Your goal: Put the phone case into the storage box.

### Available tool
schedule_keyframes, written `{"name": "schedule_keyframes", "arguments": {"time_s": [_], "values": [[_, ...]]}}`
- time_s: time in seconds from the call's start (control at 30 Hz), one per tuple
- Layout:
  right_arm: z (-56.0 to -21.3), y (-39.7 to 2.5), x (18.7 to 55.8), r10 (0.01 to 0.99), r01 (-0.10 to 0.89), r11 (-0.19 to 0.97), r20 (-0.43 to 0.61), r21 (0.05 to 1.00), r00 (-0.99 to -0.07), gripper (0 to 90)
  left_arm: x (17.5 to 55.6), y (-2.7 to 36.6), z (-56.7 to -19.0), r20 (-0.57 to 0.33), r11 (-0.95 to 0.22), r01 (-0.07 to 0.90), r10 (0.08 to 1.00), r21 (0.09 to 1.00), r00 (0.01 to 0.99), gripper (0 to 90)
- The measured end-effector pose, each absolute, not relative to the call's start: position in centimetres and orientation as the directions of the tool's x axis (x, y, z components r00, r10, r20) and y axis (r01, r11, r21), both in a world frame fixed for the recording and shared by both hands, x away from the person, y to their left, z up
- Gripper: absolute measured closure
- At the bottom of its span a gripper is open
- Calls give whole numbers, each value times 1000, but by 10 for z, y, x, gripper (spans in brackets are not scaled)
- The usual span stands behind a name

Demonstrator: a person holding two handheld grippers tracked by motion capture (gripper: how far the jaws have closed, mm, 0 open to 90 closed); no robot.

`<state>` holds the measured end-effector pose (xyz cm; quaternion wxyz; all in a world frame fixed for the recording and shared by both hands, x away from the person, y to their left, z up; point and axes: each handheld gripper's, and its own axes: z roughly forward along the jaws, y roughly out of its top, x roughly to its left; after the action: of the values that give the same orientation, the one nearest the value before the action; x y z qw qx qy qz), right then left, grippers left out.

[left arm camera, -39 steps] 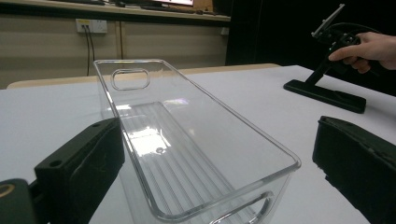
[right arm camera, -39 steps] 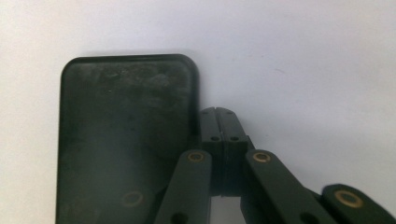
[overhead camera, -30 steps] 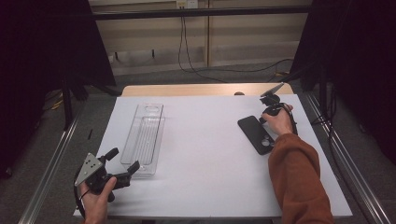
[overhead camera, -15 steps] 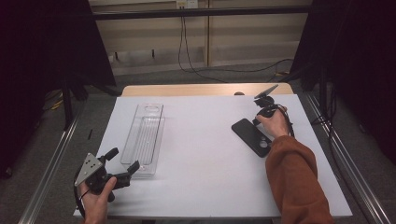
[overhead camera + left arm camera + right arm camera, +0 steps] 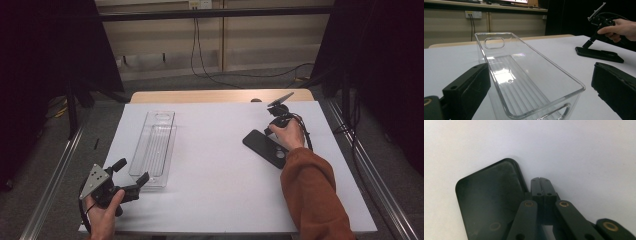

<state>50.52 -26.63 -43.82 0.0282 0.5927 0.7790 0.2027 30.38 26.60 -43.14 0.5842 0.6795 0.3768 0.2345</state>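
Clear plastic tray (image 5: 154, 148), one; black phone (image 5: 265, 148), one.

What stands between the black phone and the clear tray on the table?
Nothing visible does. The black phone lies at the right gripper, whose jaws are closed at its edge. Bare white table lies between it and the clear tray. The left gripper waits open at the tray's near end.
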Motion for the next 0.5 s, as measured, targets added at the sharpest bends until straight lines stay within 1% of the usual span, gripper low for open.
{"name": "schedule_keyframes", "arguments": {"time_s": [0.3, 0.5], "values": [[-435, -257, 502, 928, 900, 234, 193, 367, -320, 900, 304, 266, -431, -124, -31, 239, 787, 971, 605, 22], [-436, -253, 503, 929, 900, 232, 190, 370, -317, 900, 304, 266, -431, -123, -30, 237, 788, 971, 603, 22]]}}
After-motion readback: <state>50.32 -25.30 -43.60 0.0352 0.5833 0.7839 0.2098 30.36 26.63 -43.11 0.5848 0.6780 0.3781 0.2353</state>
